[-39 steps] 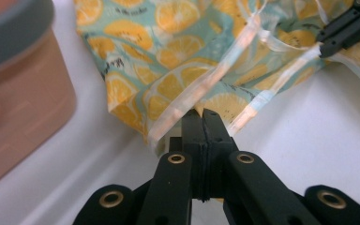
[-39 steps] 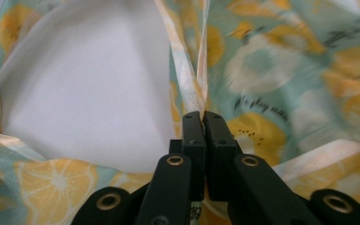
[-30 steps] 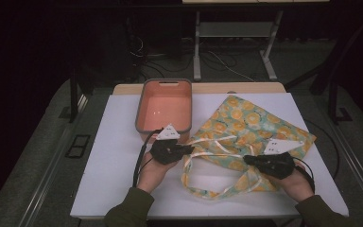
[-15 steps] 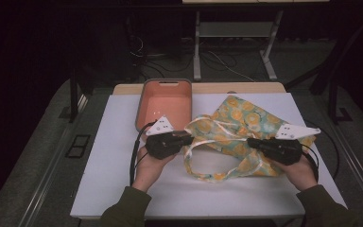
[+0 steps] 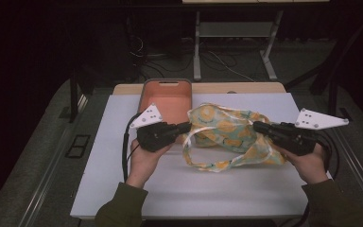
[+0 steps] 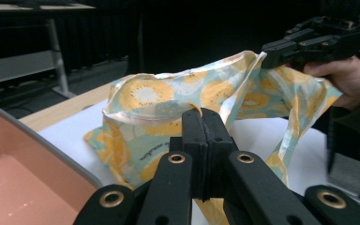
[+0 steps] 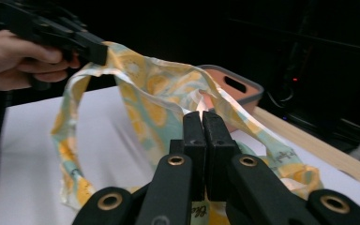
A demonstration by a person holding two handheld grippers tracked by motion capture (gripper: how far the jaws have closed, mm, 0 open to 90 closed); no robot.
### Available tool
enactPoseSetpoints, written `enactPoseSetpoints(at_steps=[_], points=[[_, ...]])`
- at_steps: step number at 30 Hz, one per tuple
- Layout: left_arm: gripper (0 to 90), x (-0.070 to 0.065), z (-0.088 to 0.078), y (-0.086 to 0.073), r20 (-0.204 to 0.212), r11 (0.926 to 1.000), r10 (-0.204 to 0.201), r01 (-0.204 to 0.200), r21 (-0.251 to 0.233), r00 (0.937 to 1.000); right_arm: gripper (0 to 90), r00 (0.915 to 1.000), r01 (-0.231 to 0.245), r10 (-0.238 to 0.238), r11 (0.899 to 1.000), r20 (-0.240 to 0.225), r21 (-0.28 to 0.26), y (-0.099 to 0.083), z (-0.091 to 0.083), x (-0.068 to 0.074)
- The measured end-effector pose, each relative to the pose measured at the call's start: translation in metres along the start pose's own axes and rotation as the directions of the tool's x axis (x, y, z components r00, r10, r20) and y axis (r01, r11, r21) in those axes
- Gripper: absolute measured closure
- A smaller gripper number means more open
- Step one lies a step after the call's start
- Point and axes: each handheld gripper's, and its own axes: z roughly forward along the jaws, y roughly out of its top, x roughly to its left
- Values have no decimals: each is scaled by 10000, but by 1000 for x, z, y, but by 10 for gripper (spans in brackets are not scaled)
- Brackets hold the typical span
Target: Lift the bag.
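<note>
A cloth bag (image 5: 227,128) printed with yellow fruit slices on teal hangs stretched between my two grippers, raised off the white table (image 5: 118,184). My left gripper (image 5: 187,126) is shut on the bag's left rim, and my right gripper (image 5: 256,126) is shut on its right rim. A handle loop (image 5: 203,164) droops below, near the table. In the left gripper view the jaws (image 6: 202,117) pinch the fabric (image 6: 145,96), with the right gripper (image 6: 316,42) farther off. The right gripper view has its jaws (image 7: 202,119) closed on cloth (image 7: 154,101), and the left gripper (image 7: 63,35) at upper left.
A salmon-pink bin with a grey rim (image 5: 166,84) stands at the back of the table, just behind the left gripper; it also appears as the bin (image 6: 23,173) and the bin (image 7: 236,86). Black cables (image 5: 124,142) trail from the grippers. A wooden strip (image 5: 246,88) edges the far side.
Both hands have risen and lifted the bag off the table. It lay flat a second ago; now it hangs bunched between the grippers with its handle dangling.
</note>
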Motion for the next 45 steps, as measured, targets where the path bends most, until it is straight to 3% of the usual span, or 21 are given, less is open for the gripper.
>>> enactPoseSetpoints(at_steps=[5,10,17,27,31,33,38,41,45], points=[[894,18,21,-4,-353,9992,-323,330,203,9989,889,9970,-180,130,9977,765,648,-8,20,-19],[894,30,45,-16,-706,9953,-496,552,798,9963,889,9908,-593,415,9886,1286,1385,-26,41,-39],[893,36,71,-29,-875,9862,-610,735,1482,9943,889,9789,-1374,995,9671,1787,2139,-50,61,-62],[889,37,90,-37,-795,9768,-674,820,1976,9946,888,9630,-2127,1543,9386,2210,2716,-72,79,-81],[872,38,90,-39,-739,9751,-715,854,2046,9947,884,9604,-2350,1814,9352,2115,2650,-73,79,-83],[819,38,88,-40,-777,9773,-669,811,1959,9947,859,9603,-2449,1987,9366,1959,2505,-71,77,-83],[699,35,80,-38,-775,9823,-623,749,1719,9950,618,9505,-2823,2496,9426,1852,1784,-62,66,-83],[601,33,74,-37,-768,9831,-574,698,1692,9954,521,9458,-3032,2775,9406,1688,1528,-56,59,-83],[473,28,64,-34,-636,9828,-635,735,1693,9960,424,9475,-3034,2845,9439,1456,1305,-48,49,-80]])
